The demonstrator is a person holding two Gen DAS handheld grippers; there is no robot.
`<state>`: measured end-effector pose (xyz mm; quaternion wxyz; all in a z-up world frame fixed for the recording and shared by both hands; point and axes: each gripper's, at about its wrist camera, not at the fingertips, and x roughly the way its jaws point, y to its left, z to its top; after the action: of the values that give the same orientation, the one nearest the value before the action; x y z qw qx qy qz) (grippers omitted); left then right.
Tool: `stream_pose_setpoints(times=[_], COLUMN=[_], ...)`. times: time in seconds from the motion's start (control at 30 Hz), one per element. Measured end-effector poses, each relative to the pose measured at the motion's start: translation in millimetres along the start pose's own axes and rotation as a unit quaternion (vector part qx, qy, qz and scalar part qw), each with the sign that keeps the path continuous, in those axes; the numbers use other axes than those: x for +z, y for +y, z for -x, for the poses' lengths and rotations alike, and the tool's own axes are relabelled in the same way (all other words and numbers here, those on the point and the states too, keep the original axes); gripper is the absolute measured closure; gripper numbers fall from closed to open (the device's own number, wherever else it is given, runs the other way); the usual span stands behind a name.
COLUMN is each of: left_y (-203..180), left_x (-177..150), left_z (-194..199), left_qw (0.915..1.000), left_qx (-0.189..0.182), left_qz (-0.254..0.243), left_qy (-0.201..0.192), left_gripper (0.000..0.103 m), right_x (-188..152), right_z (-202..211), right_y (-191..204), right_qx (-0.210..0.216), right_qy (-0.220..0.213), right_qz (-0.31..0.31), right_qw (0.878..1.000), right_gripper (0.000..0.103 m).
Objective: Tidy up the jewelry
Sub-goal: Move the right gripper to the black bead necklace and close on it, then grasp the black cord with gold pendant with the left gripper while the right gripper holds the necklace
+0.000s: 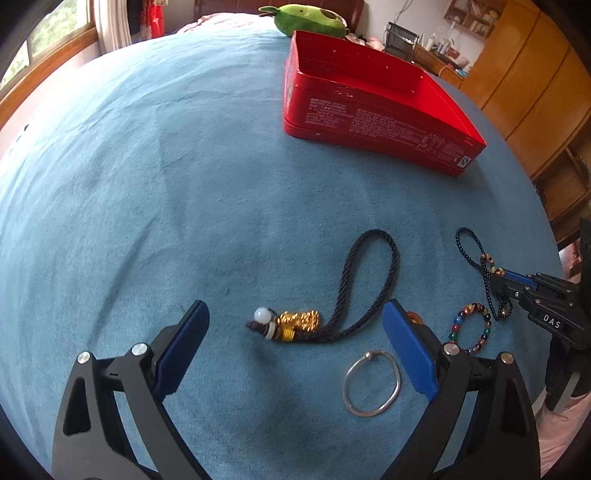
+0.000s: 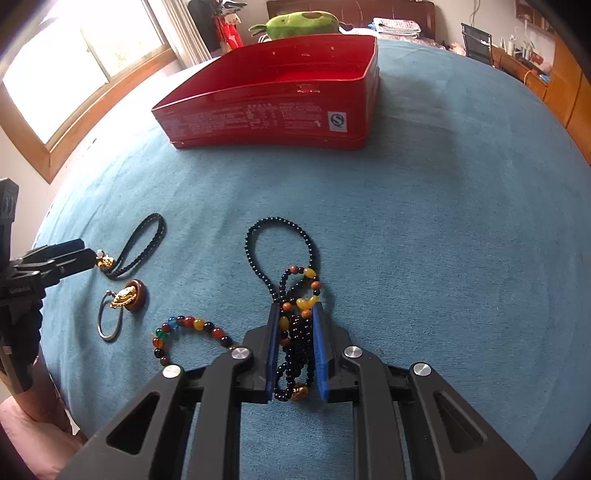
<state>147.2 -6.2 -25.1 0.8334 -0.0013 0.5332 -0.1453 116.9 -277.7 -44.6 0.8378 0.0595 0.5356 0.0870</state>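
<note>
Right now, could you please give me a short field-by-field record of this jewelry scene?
surface: blue cloth
container: open red box, at the far side
left hand-held gripper: open around gold charm on dark cord
right hand-held gripper: shut on dark bead necklace
loose nearby: multicolored bead bracelet, silver bangle
background: green plush toy

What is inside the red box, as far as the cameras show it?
The red box shows only bare red inner walls in both views; no jewelry is visible inside. Its floor is hidden by the near wall, so whether something lies flat on the bottom cannot be told.
</note>
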Motion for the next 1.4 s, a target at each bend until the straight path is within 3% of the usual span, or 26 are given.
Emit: stream_pose_setpoints(times=[0.2,0.33,0.43,0.5,0.63,0.67,0.83,0.9,1.0,1.07,1.23,1.4], left_y=[-15,-23,-30,-32,-24,-20,19,28,33,34,21,5], left_x=[18,25,27,28,34,35,45,46,42,37,14,-6], left_z=[-18,-34,-41,-41,-39,-38,-23,-20,-15,-10,7,-7], left_qw=[0.9989,0.9969,0.9951,0.9944,0.9955,0.9962,0.9965,0.9975,0.9985,0.9989,0.9996,0.9990], left_qx=[0.007,0.014,0.035,0.046,0.054,0.055,0.082,0.067,0.048,0.038,0.024,0.010], left_qz=[-0.042,-0.062,-0.083,-0.088,-0.073,-0.064,0.009,0.020,0.027,0.029,-0.006,-0.037], left_qy=[0.021,0.046,0.042,0.034,0.025,0.024,-0.011,-0.006,0.002,0.001,-0.010,0.025], left_gripper=[0.010,0.030,0.032,0.047,0.097,0.100,0.100,0.100,0.085,0.058,0.058,0.062], right_x=[4,6,8,9,10,11,11,12,13,13,12,14], right_z=[-2,-4,-4,-4,-4,-4,-3,-3,-4,-4,-4,-5], right_y=[-6,-9,-10,-12,-16,-17,-17,-17,-16,-17,-18,-19], right_qx=[0.011,0.013,0.017,0.019,0.021,0.022,0.023,0.024,0.024,0.026,0.029,0.032], right_qy=[0.004,0.006,0.007,0.007,0.008,0.008,0.008,0.009,0.008,0.008,0.009,0.008], right_qz=[-0.006,-0.009,-0.013,-0.017,-0.021,-0.022,-0.022,-0.022,-0.023,-0.024,-0.025,-0.028], right_qw=[1.000,1.000,1.000,1.000,1.000,0.999,0.999,0.999,0.999,0.999,0.999,0.999], right_gripper=[0.086,0.086,0.086,0.086,0.086,0.086,0.086,0.086,0.086,0.086,0.086,0.086])
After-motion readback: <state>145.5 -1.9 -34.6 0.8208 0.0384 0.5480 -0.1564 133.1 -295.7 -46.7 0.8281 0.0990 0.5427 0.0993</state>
